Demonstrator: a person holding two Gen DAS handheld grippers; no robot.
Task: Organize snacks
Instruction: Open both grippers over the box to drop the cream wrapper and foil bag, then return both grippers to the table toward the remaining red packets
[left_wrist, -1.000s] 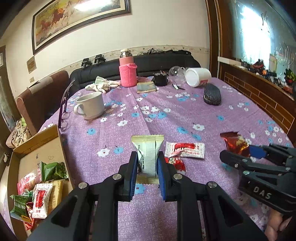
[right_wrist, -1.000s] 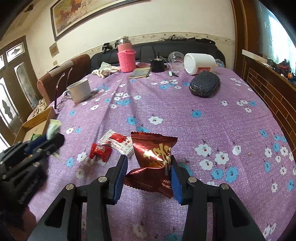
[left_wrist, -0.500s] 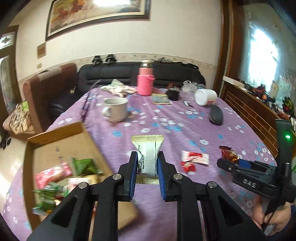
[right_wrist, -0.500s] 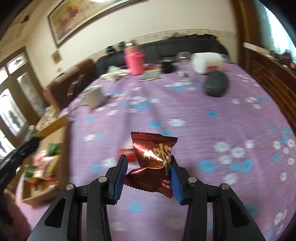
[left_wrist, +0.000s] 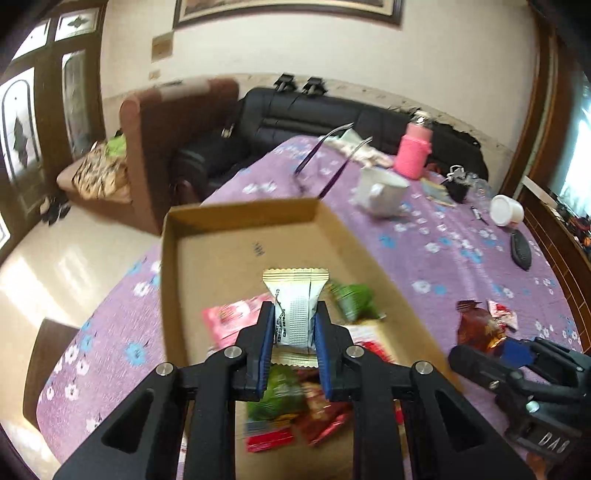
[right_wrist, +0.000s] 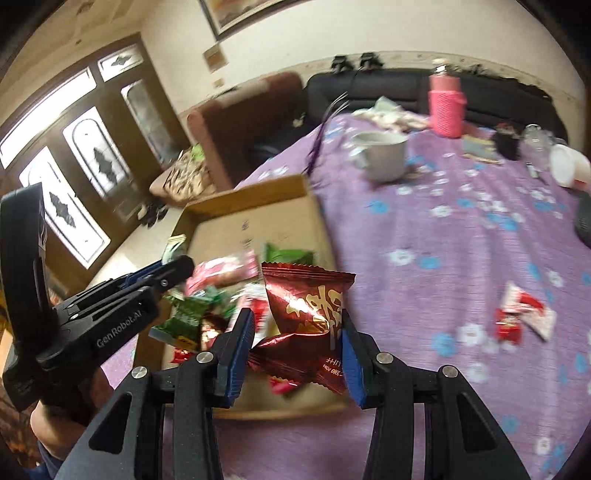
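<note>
My left gripper (left_wrist: 294, 325) is shut on a white and gold snack packet (left_wrist: 295, 306) and holds it above the open cardboard box (left_wrist: 207, 236), which has several snacks inside. My right gripper (right_wrist: 297, 332) is shut on a dark red snack packet (right_wrist: 310, 314) just above the box's (right_wrist: 258, 195) near right corner. The left gripper also shows in the right wrist view (right_wrist: 173, 266); the right gripper shows in the left wrist view (left_wrist: 480, 360). Two red and white snacks (right_wrist: 524, 314) lie on the purple tablecloth (right_wrist: 461, 229) to the right.
A white mug (left_wrist: 380, 192), pink bottle (left_wrist: 415, 151), glasses (left_wrist: 325, 162), white jar (left_wrist: 508, 210) and black case (left_wrist: 521, 249) stand farther back on the table. A brown chair (left_wrist: 155, 140) and black sofa (left_wrist: 314, 118) lie beyond the table's edge.
Both grippers have swung left with their packets, from over the tablecloth to over the cardboard box. The loose red and white snacks now lie off to the right.
</note>
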